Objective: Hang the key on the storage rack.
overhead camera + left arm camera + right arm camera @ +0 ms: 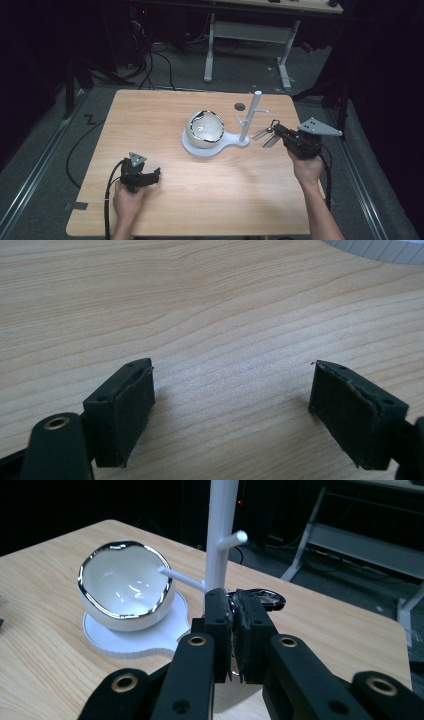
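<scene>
Right tool (pixel 274 131) closed on small metal keys (pixel 265 134), just beside white pegged stand (pixel 248 120). Left tool (pixel 232 407) wide open, empty, low over light wooden bench (pixel 165 110). Chrome-rimmed white bowl (pixel 125 587) on stand's base.

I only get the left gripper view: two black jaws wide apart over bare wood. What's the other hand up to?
Observer: The right gripper has its jaws shut on a metal ring that carries what look like keys.
Operator: Where is it holding them?
Observer: Close beside a white peg stand, near the height of its lower pegs.
Operator: Anything else over there?
Observer: A white bowl with a shiny rim sits on the stand's round base.
</scene>
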Demonstrator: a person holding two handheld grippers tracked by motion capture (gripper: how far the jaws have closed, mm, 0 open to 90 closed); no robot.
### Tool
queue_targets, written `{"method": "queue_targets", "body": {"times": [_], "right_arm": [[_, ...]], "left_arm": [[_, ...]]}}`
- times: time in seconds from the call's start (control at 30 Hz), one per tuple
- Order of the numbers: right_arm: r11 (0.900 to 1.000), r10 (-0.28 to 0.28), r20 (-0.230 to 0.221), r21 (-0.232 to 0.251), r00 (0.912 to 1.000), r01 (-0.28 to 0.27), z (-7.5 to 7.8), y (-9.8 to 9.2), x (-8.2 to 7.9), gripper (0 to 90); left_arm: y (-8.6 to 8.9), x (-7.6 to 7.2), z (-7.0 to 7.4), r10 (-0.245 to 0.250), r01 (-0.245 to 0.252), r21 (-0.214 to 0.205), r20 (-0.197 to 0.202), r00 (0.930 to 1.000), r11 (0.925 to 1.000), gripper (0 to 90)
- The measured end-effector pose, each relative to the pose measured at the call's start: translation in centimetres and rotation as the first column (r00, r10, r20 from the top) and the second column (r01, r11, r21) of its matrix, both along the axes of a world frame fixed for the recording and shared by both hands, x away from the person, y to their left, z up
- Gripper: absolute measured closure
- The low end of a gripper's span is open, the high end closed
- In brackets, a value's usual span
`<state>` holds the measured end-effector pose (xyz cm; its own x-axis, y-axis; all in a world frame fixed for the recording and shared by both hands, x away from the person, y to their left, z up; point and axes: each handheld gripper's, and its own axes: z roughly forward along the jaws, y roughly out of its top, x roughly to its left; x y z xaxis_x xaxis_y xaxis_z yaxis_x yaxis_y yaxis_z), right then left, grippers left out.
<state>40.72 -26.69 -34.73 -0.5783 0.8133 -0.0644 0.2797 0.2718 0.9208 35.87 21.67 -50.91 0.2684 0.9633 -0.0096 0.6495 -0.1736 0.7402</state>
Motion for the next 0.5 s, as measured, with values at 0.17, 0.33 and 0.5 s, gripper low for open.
{"method": "queue_targets", "body": {"times": [0.17, 0.33, 0.5], "right_arm": [[0.9999, 0.012, 0.008, 0.006, 0.9999, -0.012, 0.63, 0.2, 0.22, 85.5], [0.9998, 0.012, 0.01, 0.014, 0.9999, -0.012, 0.71, 0.11, 0.37, 85.6], [0.9997, 0.019, 0.02, 0.013, 0.9996, -0.02, 1.19, 0.25, 0.46, 85.6]], "left_arm": [[0.0, 0.0, 0.0, 0.0, 0.0, 0.0, 0.0, 1.0, 1.0, 18.7], [0.0, 0.0, 0.0, 0.0, 0.0, 0.0, 0.0, 1.0, 1.0, 18.7], [0.0, 0.0, 0.0, 0.0, 0.0, 0.0, 0.0, 1.0, 1.0, 18.7]]}}
